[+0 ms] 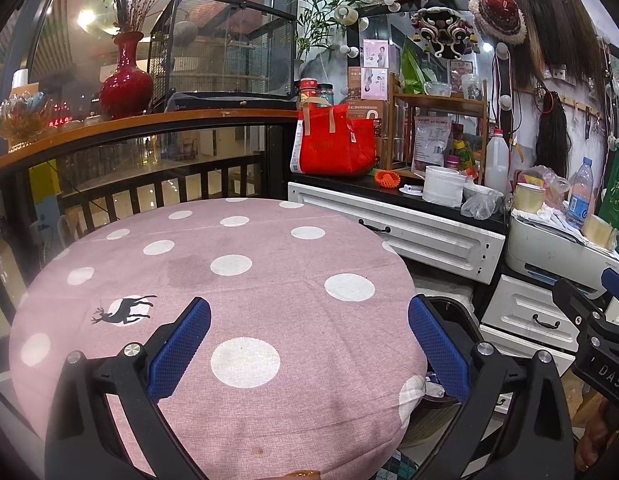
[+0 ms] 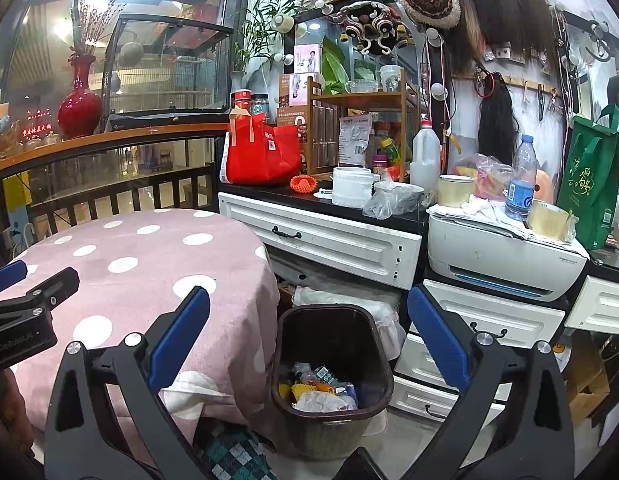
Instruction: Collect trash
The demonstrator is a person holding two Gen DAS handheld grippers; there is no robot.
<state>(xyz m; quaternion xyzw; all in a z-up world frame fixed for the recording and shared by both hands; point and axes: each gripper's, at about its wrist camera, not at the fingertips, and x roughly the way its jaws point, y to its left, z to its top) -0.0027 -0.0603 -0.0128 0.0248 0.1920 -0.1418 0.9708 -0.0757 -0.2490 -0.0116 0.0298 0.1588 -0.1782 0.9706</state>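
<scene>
From the left wrist view, the left tongs (image 1: 309, 344) hang wide open over the round desk (image 1: 237, 280) and hold nothing; their blue pads have a fine ribbed grip. The desk wears a soft pink woven cloth with white dots and a small black deer print, and no litter shows on it, apart from a faint darker stain toward the far side. Just past its right edge, only a sliver of the bin (image 1: 449, 308) rim peeks out. From the right wrist view, the right tongs (image 2: 309, 344) are likewise spread wide and empty, poised above the bin (image 2: 333, 364), which stands on the floor between the desk (image 2: 149, 264) and the white drawers (image 2: 329, 240). The bin is dark, smooth-walled plastic, a rounded rectangle, and at its bottom lies the trash (image 2: 321, 392): crumpled white paper, yellow scraps and small wrappers. Judging by the bare cloth and the filled bin, the collecting looks nearly or wholly done; whether more litter waits among the clutter on the far counter (image 2: 269, 196) I cannot tell.
</scene>
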